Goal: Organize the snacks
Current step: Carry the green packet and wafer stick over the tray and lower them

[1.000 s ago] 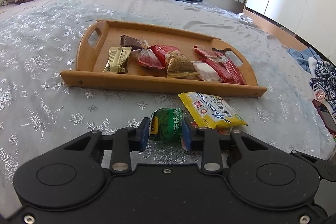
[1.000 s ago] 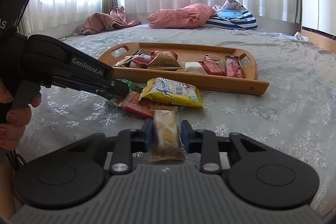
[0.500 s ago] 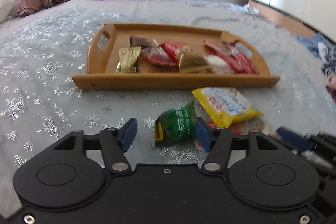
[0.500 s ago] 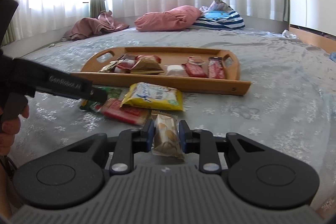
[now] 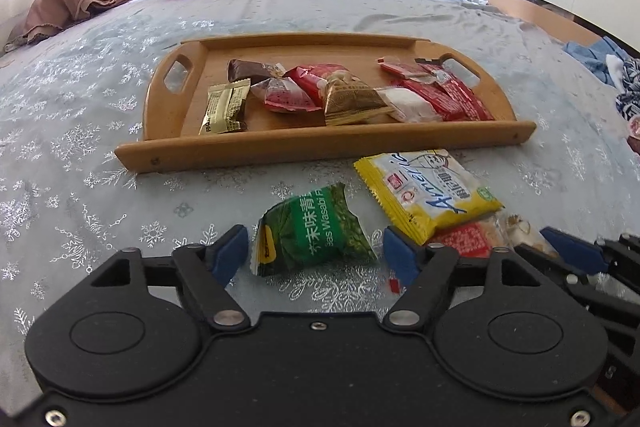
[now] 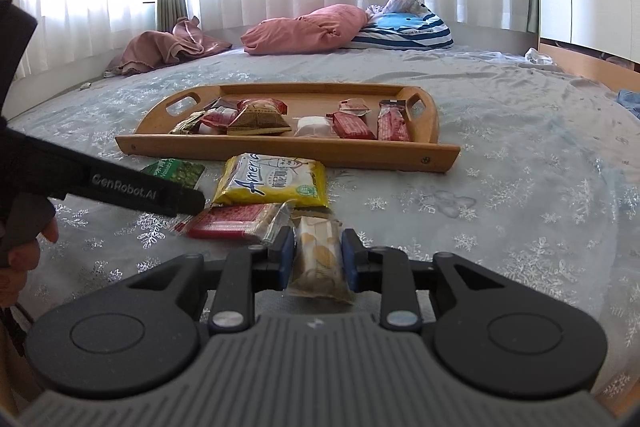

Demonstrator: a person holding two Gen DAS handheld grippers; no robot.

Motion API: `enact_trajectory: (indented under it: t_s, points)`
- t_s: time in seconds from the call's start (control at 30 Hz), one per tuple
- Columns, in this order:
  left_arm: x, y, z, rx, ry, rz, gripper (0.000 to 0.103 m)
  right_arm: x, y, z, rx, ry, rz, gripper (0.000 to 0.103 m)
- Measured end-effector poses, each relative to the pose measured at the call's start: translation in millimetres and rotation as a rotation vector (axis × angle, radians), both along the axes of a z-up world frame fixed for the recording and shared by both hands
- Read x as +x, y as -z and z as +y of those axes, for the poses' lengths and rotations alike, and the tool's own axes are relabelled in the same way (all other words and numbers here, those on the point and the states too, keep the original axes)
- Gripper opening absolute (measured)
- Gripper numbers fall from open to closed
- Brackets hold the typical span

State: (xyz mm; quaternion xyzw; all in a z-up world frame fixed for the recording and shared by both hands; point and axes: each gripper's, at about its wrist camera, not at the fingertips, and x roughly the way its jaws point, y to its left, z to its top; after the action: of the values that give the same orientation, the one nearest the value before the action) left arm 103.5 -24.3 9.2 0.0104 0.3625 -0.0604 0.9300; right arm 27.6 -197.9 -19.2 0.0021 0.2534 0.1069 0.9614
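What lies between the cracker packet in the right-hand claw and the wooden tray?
The yellow packet lies on the bedspread directly between the cracker packet, clamped in the right gripper, and the wooden tray; its near rim also stands up.

My left tongs (image 5: 314, 255) sit low with jaws spread wide, gripping nothing. My right tongs (image 6: 318, 257) are pinched tight on a packet (image 6: 320, 259). My left hand (image 6: 18, 263) grips its handle.
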Motion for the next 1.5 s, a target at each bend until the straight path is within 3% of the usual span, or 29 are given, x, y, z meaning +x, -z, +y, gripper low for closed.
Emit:
enact_trajectory:
  t_s: [0.03, 0.1, 0.23, 0.77, 1.27, 1.5]
  points:
    - [-0.1, -0.5, -0.5, -0.005, 0.004, -0.003, 0.049, 0.2, 0.5, 0.5, -0.002, 0.000, 0.001, 0.041]
    - [-0.6, -2.5, -0.3, -0.016, 0.004, -0.006, 0.047, 0.3, 1.6, 1.9, -0.008, -0.003, 0.001, 0.041]
    - [-2.4, -6.9, 6.1, -0.056, -0.009, -0.002, 0.044, 1.3, 1.7, 7.0, -0.042, 0.006, -0.002, 0.029]
    - [-2.4, -33.1, 35.0, -0.071, -0.069, -0.047, 0.044, 12.4, -12.0, -9.2, -0.037, 0.128, -0.024, 0.026]
    - [26.5, -53.3, 55.7, -0.123, -0.098, -0.057, 0.044, 39.5, -41.5, -20.7, -0.003, 0.170, -0.075, 0.026]
    - [60.3, -68.9, 72.8, -0.188, -0.127, -0.067, 0.044, 75.2, -60.3, -32.3, 0.102, 0.183, -0.053, 0.026]
